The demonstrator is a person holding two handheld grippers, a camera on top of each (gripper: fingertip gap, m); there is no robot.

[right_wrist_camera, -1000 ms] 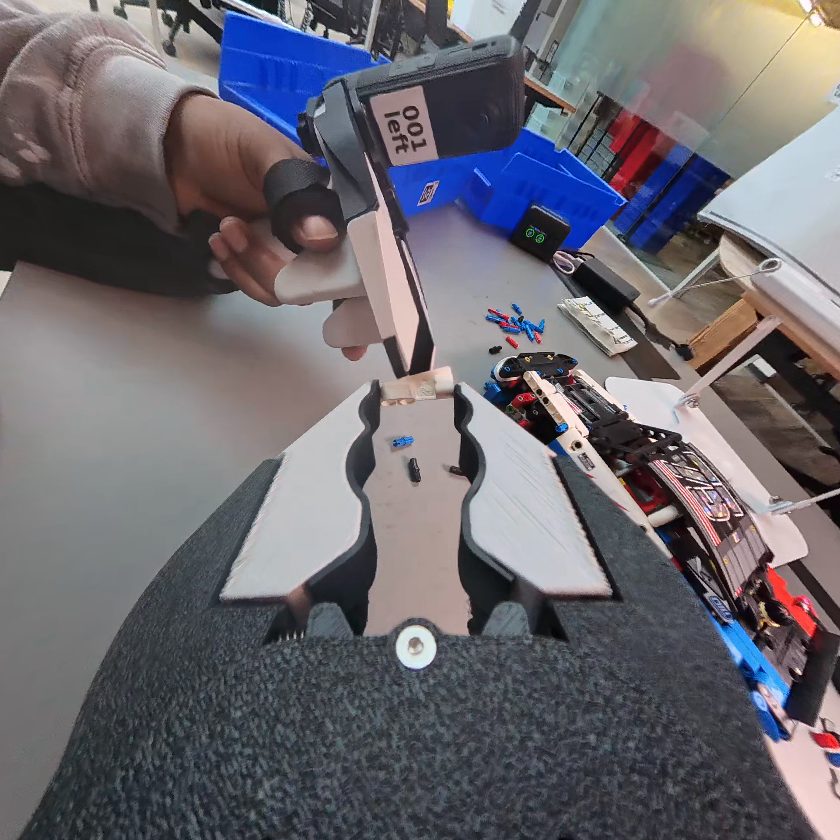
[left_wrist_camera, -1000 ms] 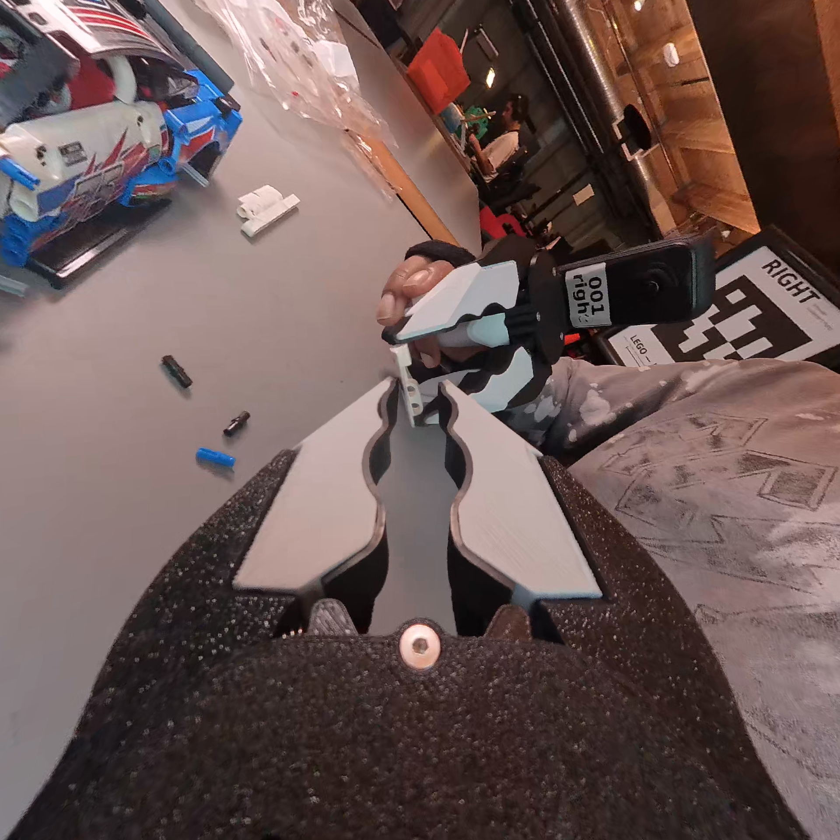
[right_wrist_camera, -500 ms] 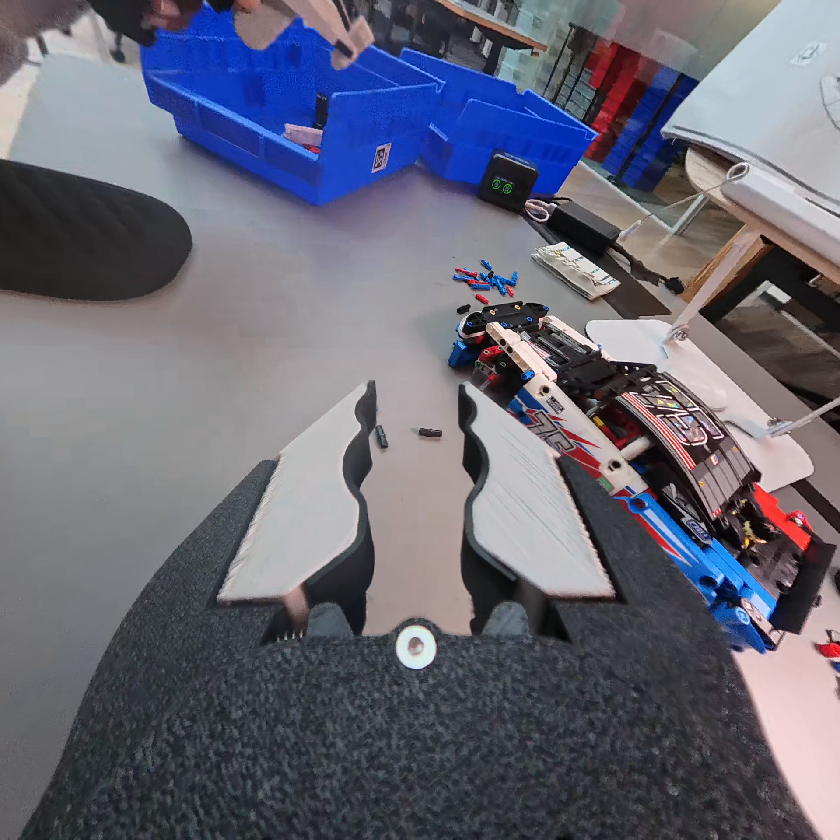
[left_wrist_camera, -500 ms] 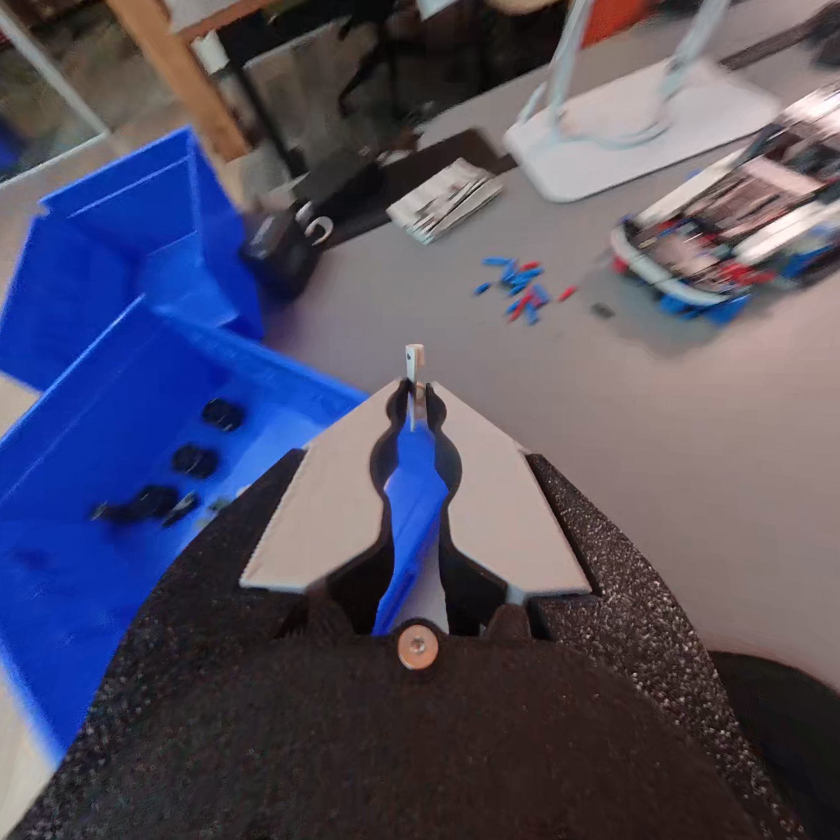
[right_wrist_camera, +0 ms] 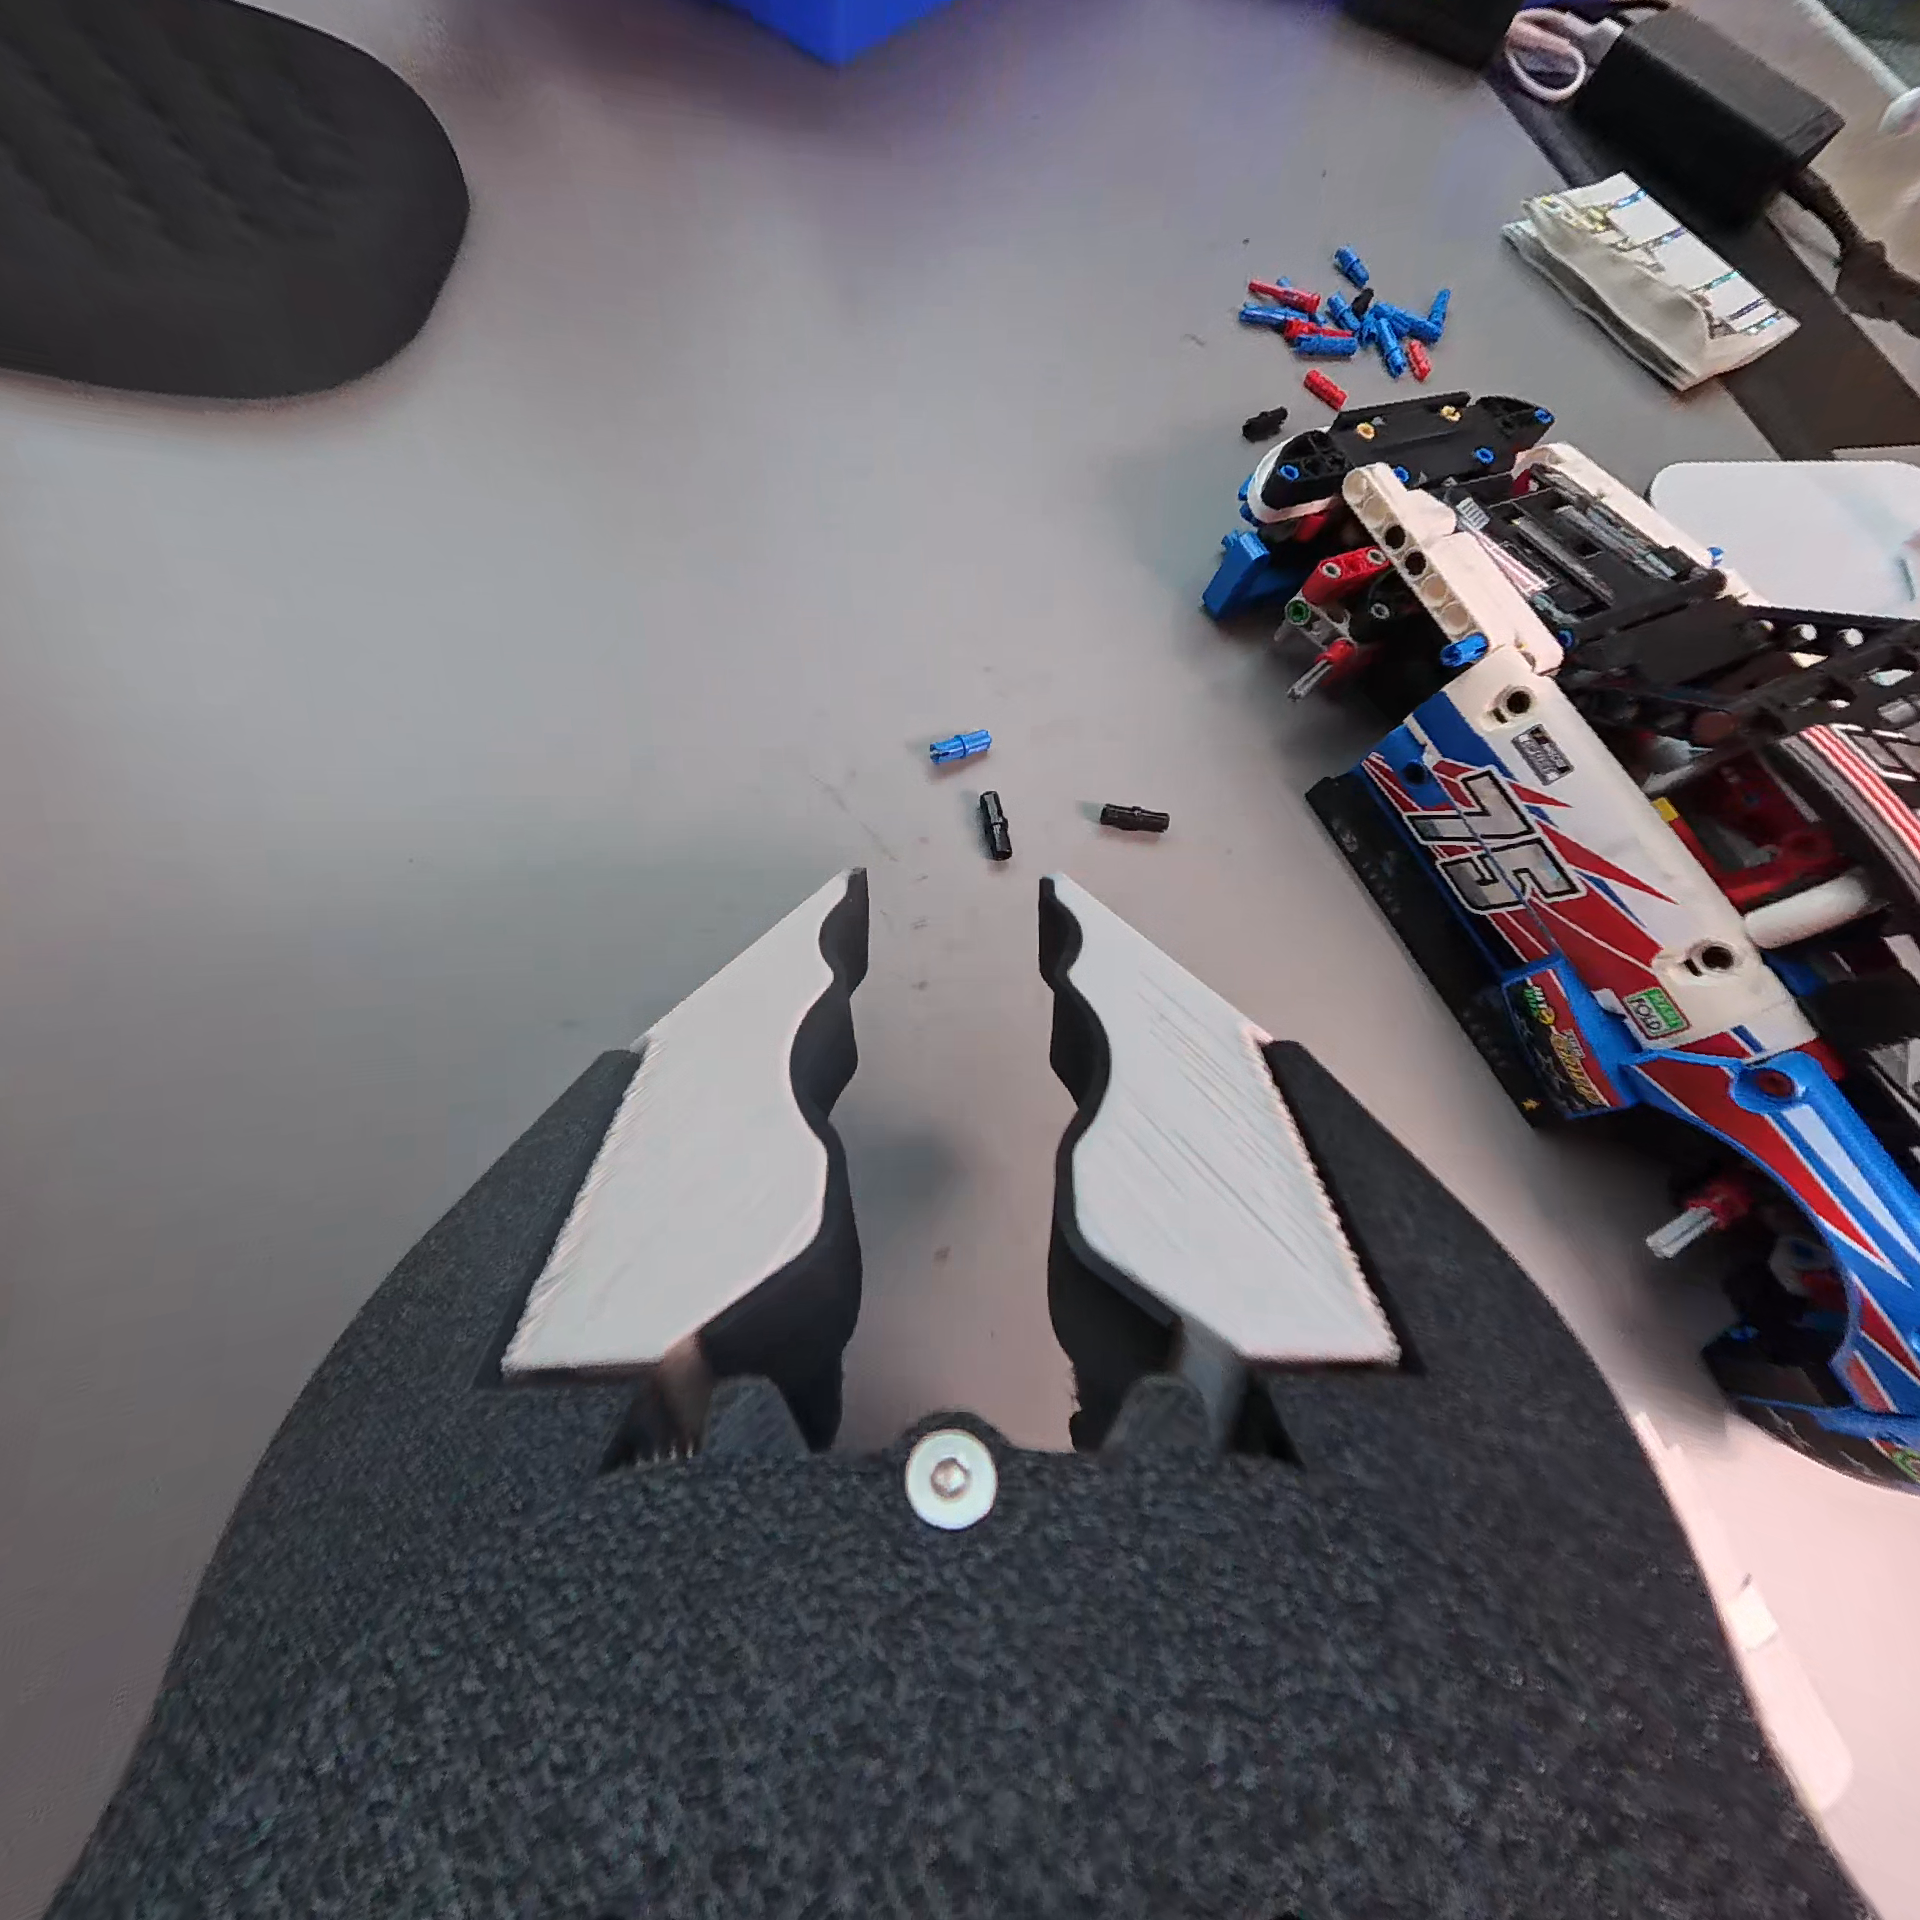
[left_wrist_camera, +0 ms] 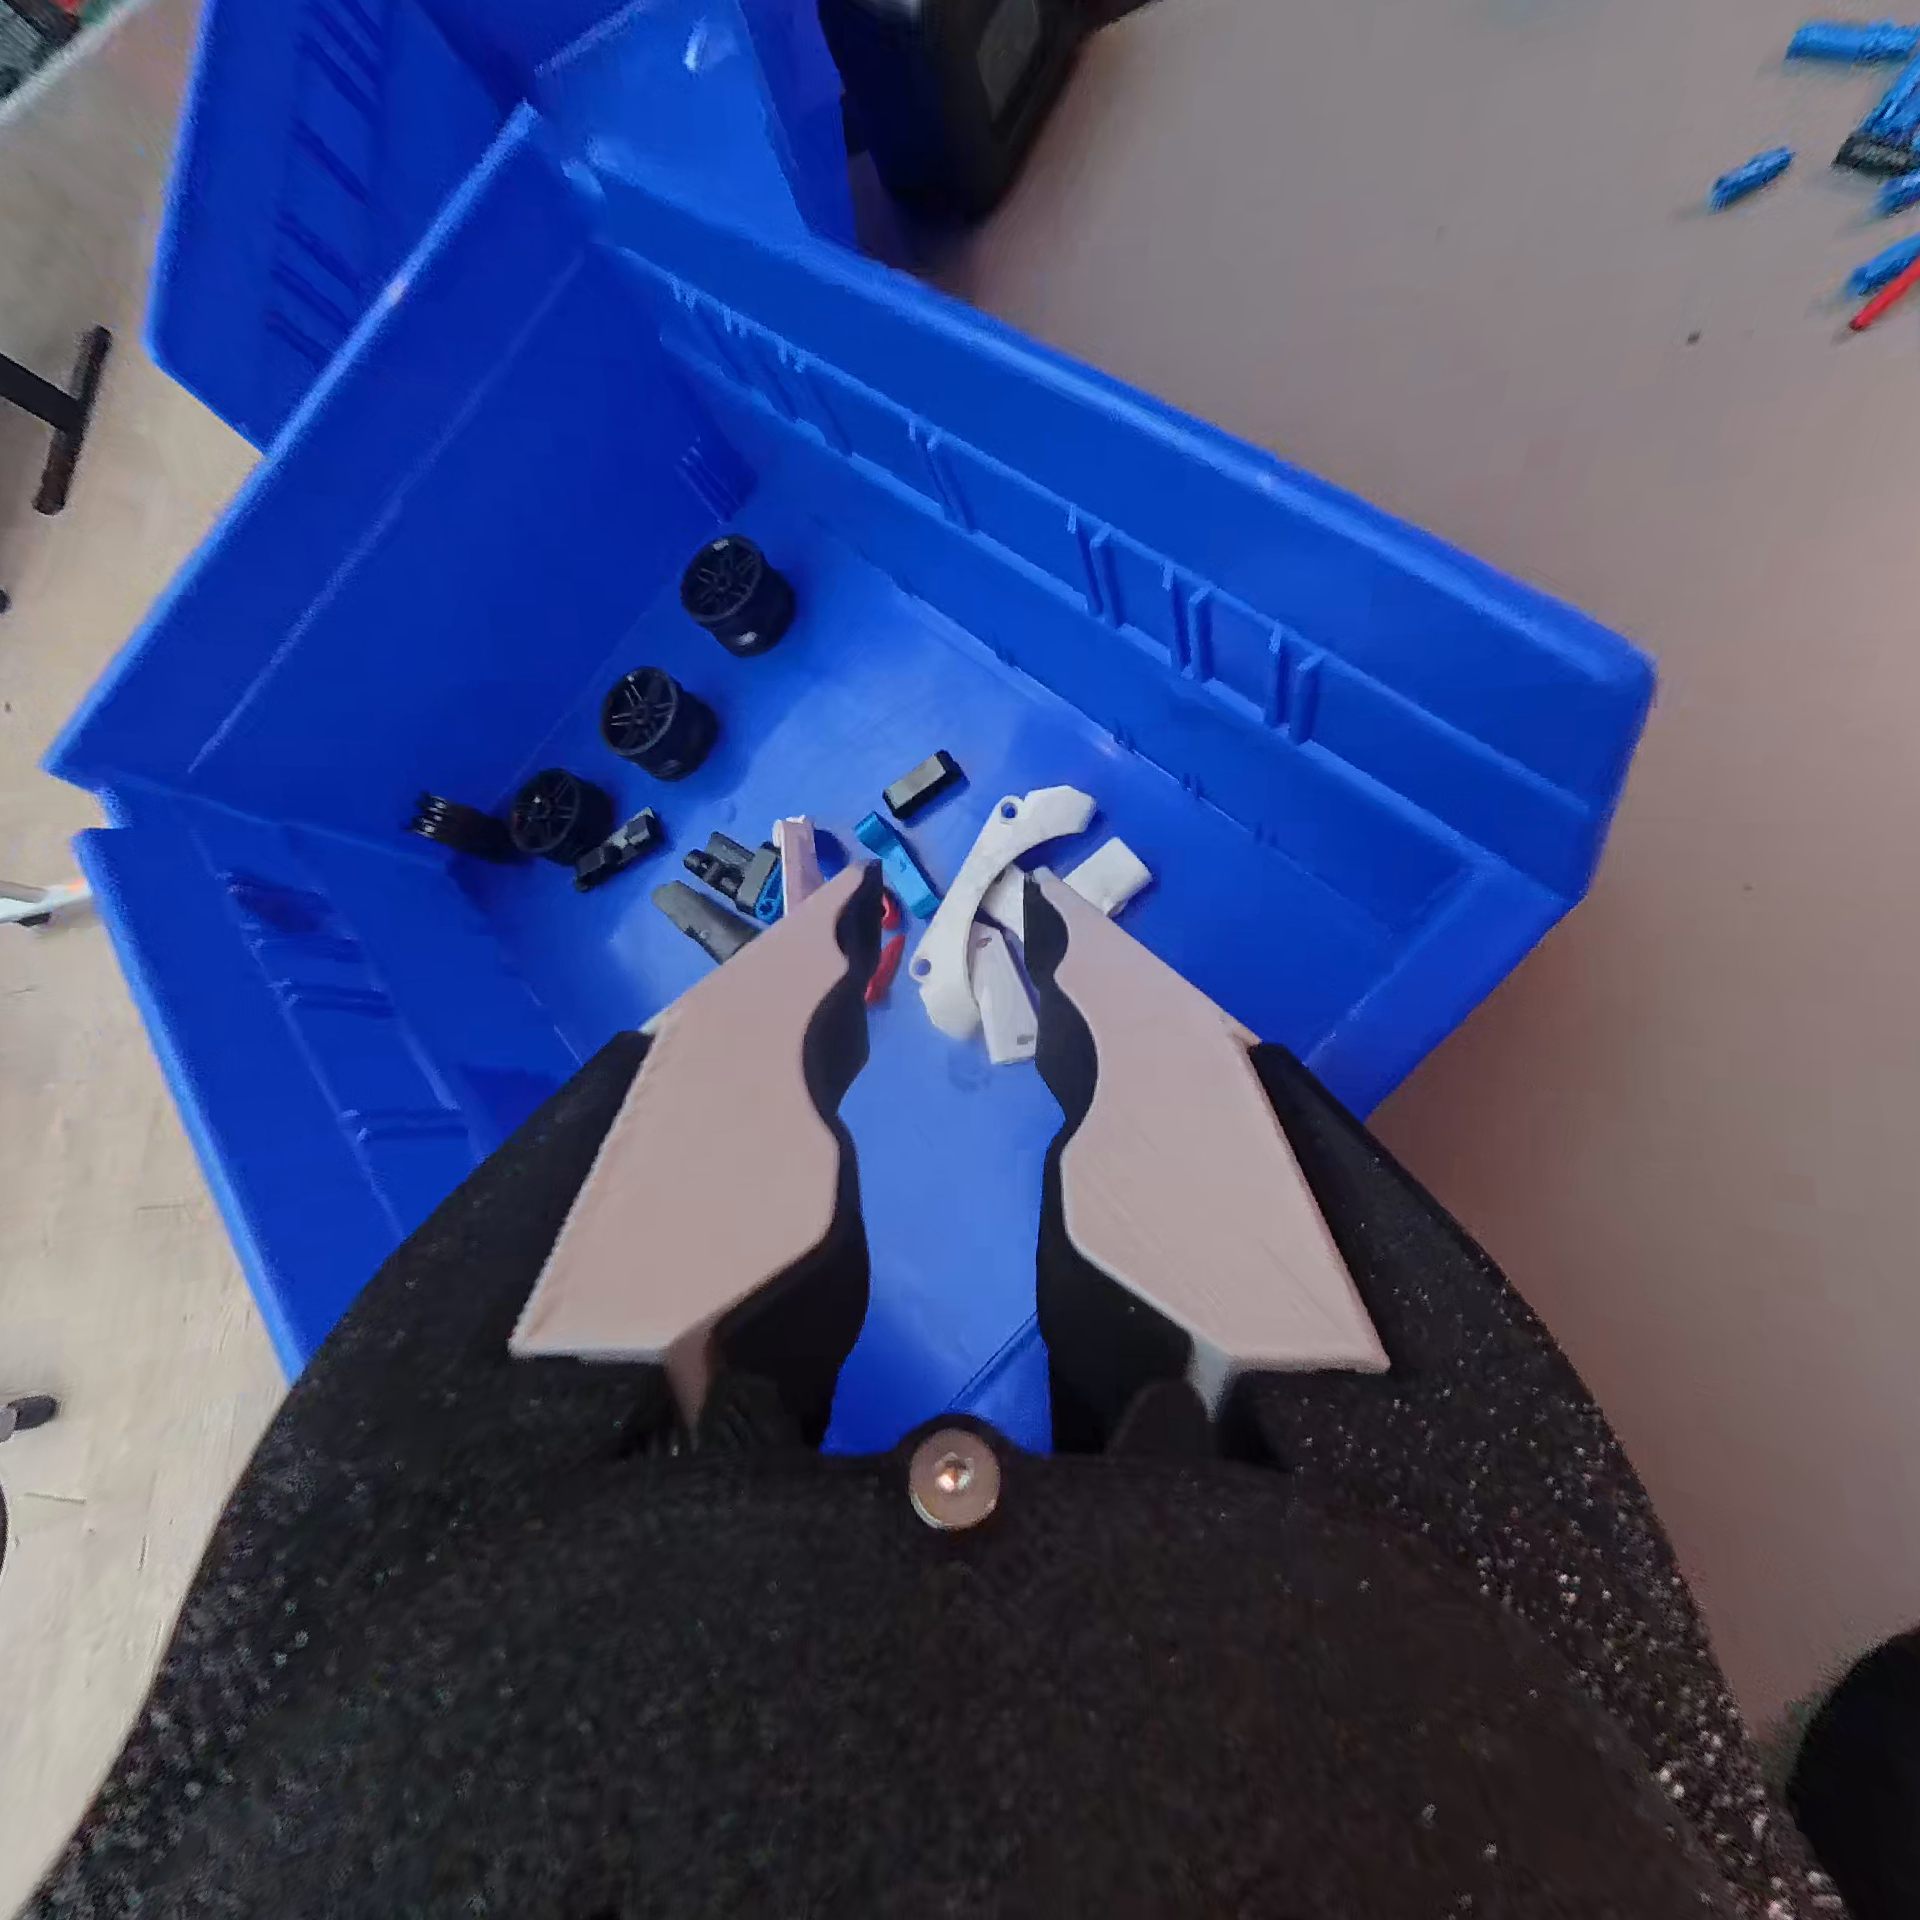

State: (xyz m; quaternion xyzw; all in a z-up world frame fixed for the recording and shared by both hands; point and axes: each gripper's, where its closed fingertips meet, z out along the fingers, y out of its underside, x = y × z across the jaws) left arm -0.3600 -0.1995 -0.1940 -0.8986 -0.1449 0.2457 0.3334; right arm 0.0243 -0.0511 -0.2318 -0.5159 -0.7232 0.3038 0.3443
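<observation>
My left gripper [left_wrist_camera: 948, 881] is open and empty above a blue bin [left_wrist_camera: 1455, 665]. In the bin lie white curved pieces [left_wrist_camera: 987, 904], black wheels [left_wrist_camera: 738, 594], a blue piece [left_wrist_camera: 894, 847] and small black parts [left_wrist_camera: 920, 781]. My right gripper [right_wrist_camera: 954, 883] is open and empty just above the grey table [right_wrist_camera: 520, 675]. Just beyond its tips lie two black pins [right_wrist_camera: 994, 824] and a blue pin [right_wrist_camera: 959, 746]. A partly built toy race car [right_wrist_camera: 1621, 862] in white, blue and red stands to its right.
A pile of blue and red pins [right_wrist_camera: 1345, 322] lies past the car's nose. A black padded cushion [right_wrist_camera: 197, 187] is at the far left. A folded booklet [right_wrist_camera: 1652, 275] and a black power brick [right_wrist_camera: 1704, 104] sit at the far right. A second blue bin [left_wrist_camera: 343, 187] stands behind the first. The grippers' ends are close to 40 centimeters from one another. About 5 centimeters separates my right fingertips from the blue pin [right_wrist_camera: 959, 746].
My left gripper swung over the blue bin and opened; the small white piece it held is gone from its jaws. My right gripper let that piece go earlier and lowered toward the pins on the table.
</observation>
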